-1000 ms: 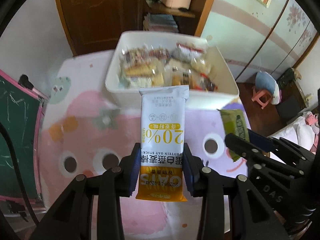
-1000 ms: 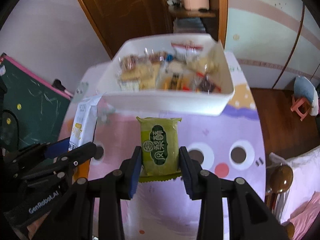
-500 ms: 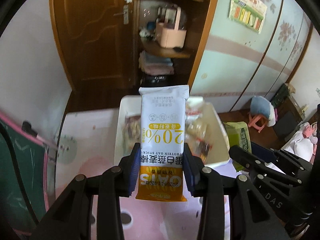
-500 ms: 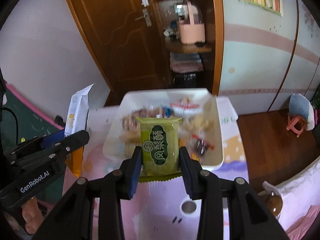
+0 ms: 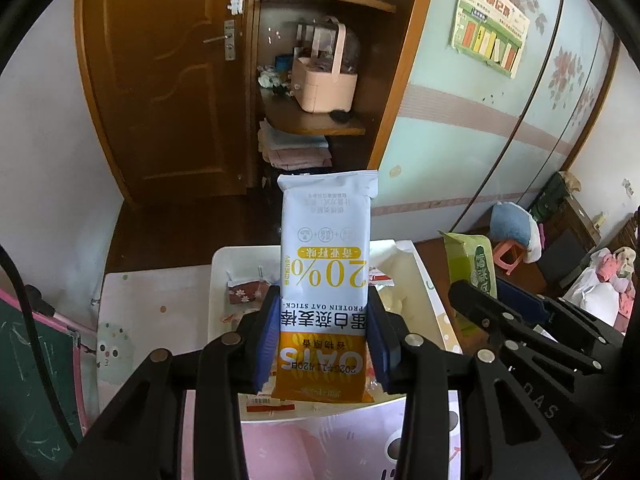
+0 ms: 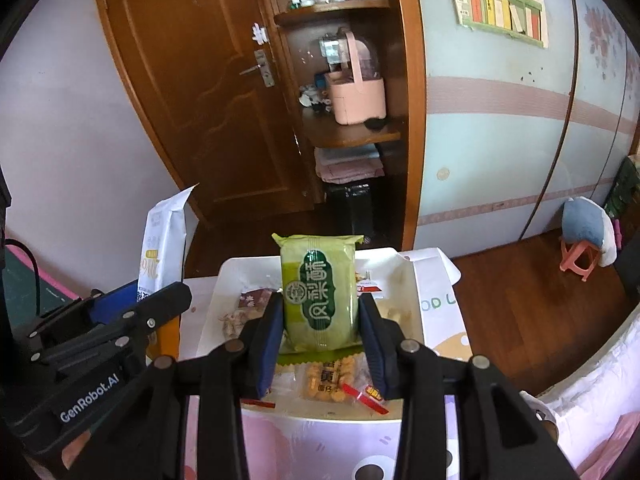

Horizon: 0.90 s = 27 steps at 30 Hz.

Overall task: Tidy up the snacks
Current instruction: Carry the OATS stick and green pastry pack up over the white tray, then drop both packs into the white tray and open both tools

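Pastel cartoon mat (image 6: 320, 446) covers the table nearest both cameras, pink and lilac with round printed eyes. Above it the left gripper (image 5: 322, 330) is clenched on an oat bar (image 5: 326, 280), a tall white wrapper with a yellow lower end; its blue pads (image 5: 267, 334) press the pack's two long edges, and the print reads upside down from this wrist. The right gripper (image 6: 320, 330) grasps a green packet (image 6: 318, 294) the same way, its pads squeezing both sides while the crimped bottom edge pokes out below. Each tool shows at the edge of the other's view (the oat bar rises at the left of the right wrist's picture, the green packet at the right of the left wrist's).

Both snacks hang over a white bin (image 6: 320, 414) standing on the mat, already holding wrapped snacks: a clear bag of small golden biscuits (image 6: 326, 376), a dark red packet (image 5: 244, 292), others too hidden to name.

Beyond stand a wooden door (image 6: 192, 92), a corner shelf with a pink basket (image 6: 358, 98), folded cloths below, a pale wardrobe bearing a poster (image 6: 500, 0), and a pink stool (image 6: 576, 256).
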Available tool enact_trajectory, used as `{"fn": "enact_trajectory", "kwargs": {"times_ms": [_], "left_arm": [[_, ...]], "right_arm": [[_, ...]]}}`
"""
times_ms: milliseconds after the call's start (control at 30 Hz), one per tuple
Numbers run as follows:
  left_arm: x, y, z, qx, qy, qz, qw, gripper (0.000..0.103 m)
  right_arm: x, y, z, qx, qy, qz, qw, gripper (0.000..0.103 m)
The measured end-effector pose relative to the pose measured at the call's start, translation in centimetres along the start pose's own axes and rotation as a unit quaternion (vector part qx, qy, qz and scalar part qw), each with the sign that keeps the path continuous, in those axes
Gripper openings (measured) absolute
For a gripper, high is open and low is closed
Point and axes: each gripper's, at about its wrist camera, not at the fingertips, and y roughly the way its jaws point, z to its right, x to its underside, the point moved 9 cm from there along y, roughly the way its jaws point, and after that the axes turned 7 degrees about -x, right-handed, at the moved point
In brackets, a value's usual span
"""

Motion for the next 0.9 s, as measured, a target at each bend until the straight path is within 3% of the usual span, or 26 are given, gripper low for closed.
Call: {"fn": "enact_trajectory", "kwargs": {"times_ms": [467, 533, 600, 667, 800, 900], "left_arm": [[0.3, 6.1, -0.3, -0.02, 0.012, -0.041, 0.9989, 0.04], [0.4, 6.4, -0.4, -0.025, 0.012, -0.043, 0.9987, 0.052], [0.4, 6.5, -0.6, -0.037, 0.009, -0.041, 0.9984, 0.081], [0.4, 6.4, -1.1, -0.046, 0.003, -0.032, 0.9984, 0.092], [0.9, 6.7, -1.7, -0.036, -0.006, -0.045, 0.9983, 0.097], [1.5, 6.8, -1.9, -0.044, -0.004, -0.052, 0.9977, 0.098]], "right_arm": [[0.5, 5.3, 2.3, 0.025, 0.025, -0.046, 0.998, 0.038], [0.5, 5.7, 2.4, 0.026, 0.027, -0.052, 0.998, 0.038], [0.8, 6.2, 2.6, 0.025, 0.033, -0.061, 0.997, 0.04], [1.0, 6.3, 3.1, 0.035, 0.042, -0.063, 0.997, 0.041], [1.7, 6.5, 3.8, 0.023, 0.061, -0.072, 0.995, 0.052], [2.3, 6.5, 4.0, 0.028, 0.06, -0.075, 0.995, 0.054]]}}
